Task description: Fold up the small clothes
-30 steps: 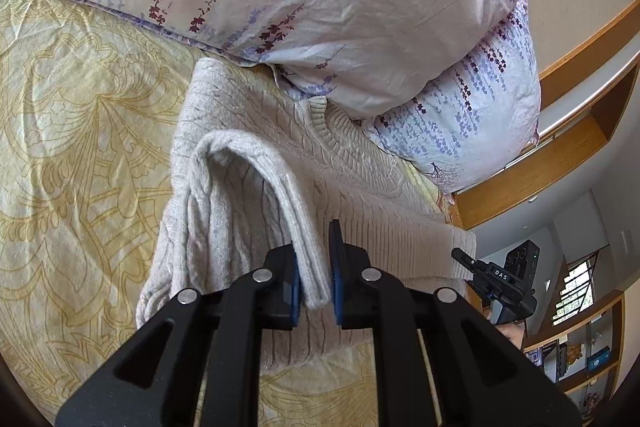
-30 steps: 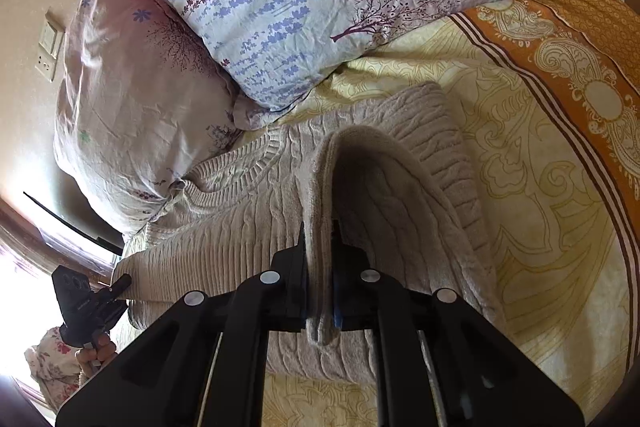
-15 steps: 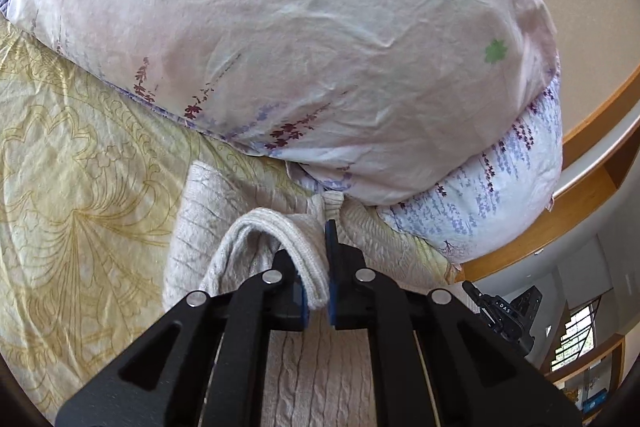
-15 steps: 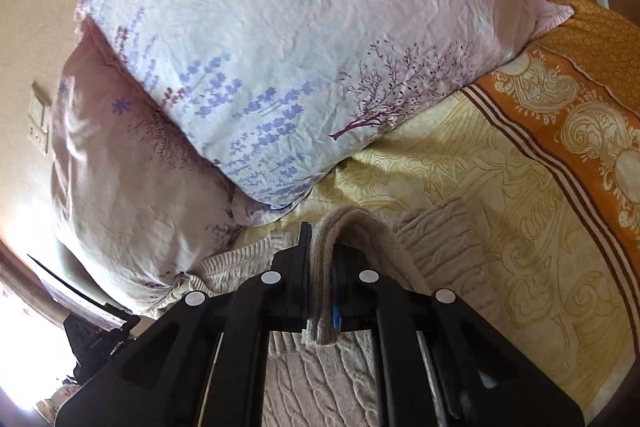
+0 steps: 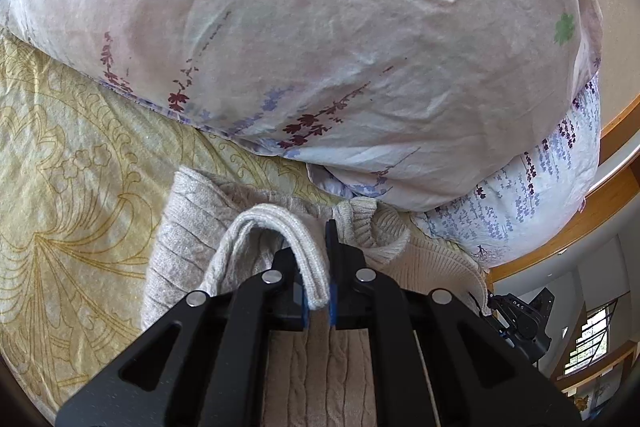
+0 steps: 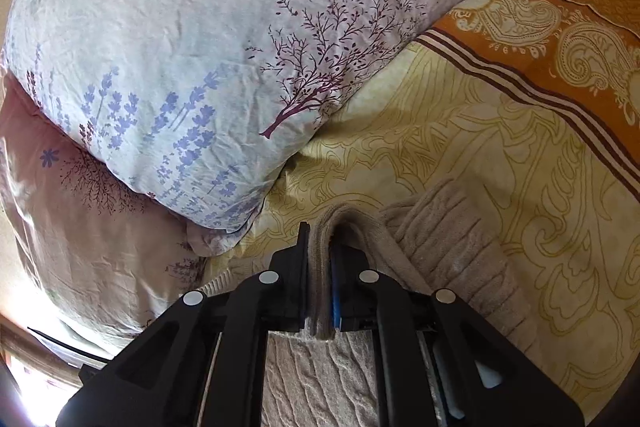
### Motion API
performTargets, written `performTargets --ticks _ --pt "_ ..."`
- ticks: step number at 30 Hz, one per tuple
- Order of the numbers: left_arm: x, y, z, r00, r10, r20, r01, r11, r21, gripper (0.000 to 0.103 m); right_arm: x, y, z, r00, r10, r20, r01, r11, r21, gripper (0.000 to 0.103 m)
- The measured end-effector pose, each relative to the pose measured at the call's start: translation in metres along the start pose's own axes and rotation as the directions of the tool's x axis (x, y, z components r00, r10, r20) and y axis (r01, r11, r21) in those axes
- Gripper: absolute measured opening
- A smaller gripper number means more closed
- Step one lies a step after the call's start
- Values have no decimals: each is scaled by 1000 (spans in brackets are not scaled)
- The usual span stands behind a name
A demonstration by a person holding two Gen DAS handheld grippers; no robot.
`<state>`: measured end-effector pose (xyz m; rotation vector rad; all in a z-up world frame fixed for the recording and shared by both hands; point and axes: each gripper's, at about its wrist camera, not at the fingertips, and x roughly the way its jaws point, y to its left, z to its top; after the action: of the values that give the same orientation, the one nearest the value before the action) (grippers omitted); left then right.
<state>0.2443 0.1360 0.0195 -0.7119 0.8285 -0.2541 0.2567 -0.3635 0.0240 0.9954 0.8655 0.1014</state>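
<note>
A beige cable-knit sweater (image 5: 192, 227) lies on the yellow patterned bedsheet (image 5: 68, 187), just in front of the pillows. My left gripper (image 5: 318, 267) is shut on a doubled edge of the sweater, which arches over its left finger. The ribbed collar (image 5: 372, 223) shows just right of that grip. My right gripper (image 6: 320, 267) is shut on another folded edge of the sweater (image 6: 452, 239), with the knit draping down to its right. Both held edges are carried over the sweater's body, close to the pillows.
Two floral pillows (image 5: 320, 39) are stacked right ahead; in the right wrist view the lavender-print pillow (image 6: 192, 47) lies on the pink one (image 6: 92, 227). An orange bedsheet border (image 6: 560, 39) runs at right. Wooden trim (image 5: 596, 211) and shelves stand beyond the bed.
Both grippers have carried the held sweater edges forward toward the pillows, folding the sweater over itself. The pillows now fill much more of both views and less of the sweater shows ahead.
</note>
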Motion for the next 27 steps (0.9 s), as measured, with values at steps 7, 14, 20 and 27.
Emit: performTargets --ticks 7,14,20,27 --pt "-11 -7 -2 999 -35 2 35 999 17 40 -20 5 3 999 43 32 -42 999 -32 60" --pt "-72 -11 -8 997 -65 47 60 992 113 61 -69 -5 -4 994 -35 100 57 972 -229 56" --pt "-100 5 -30 1000 12 5 -13 984 177 59 -88 -21 -28 996 -73 49 87 916 -392 47" --pt "-92 12 -53 995 79 -60 -64 973 220 55 -71 -14 -51 988 -155 -12 130 866 -483 35"
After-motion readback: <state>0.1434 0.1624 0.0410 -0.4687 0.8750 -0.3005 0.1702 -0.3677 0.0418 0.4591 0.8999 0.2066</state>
